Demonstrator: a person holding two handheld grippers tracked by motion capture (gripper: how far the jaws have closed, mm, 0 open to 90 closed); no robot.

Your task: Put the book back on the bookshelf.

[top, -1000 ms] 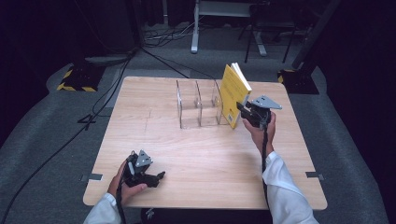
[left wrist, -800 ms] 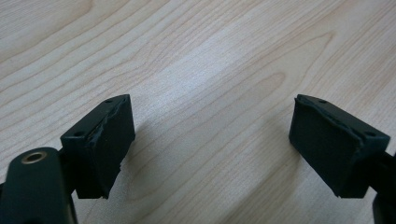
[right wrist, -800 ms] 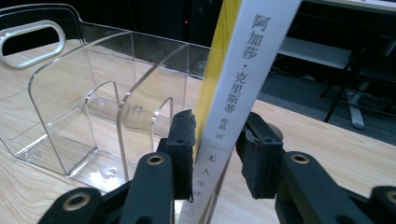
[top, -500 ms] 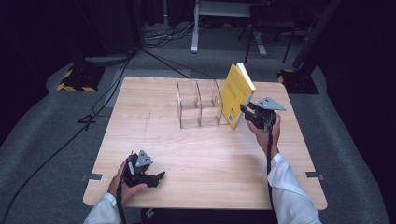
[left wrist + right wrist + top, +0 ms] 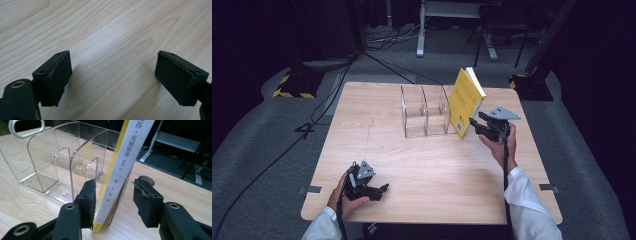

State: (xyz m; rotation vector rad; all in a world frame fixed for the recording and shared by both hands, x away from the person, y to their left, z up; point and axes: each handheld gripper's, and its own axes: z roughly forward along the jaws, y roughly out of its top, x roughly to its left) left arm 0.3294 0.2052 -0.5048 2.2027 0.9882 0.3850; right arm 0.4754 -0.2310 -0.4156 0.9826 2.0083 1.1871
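Note:
A yellow book (image 5: 464, 102) stands on its lower edge at the right end of a clear acrylic rack (image 5: 424, 112), tilted and leaning toward it. In the right gripper view the white spine (image 5: 120, 170) with dark characters rises between my jaws. My right gripper (image 5: 474, 125) has just been opening. Its pads stand on either side of the book's lower part, the right pad well clear of the spine. My left gripper (image 5: 379, 190) rests near the table's front left, held by a hand. Its jaws (image 5: 112, 75) are open over bare wood.
The wooden table (image 5: 437, 165) has its front edge just below the left hand. On the dark floor behind lie cables, a yellow-and-black striped base (image 5: 292, 85) and a white frame (image 5: 452, 20). A small round disc (image 5: 146, 180) lies on the table behind the right pad.
The right gripper's jaws have spread apart around the book, which now stands against the rack by itself. The left hand and gripper have not moved.

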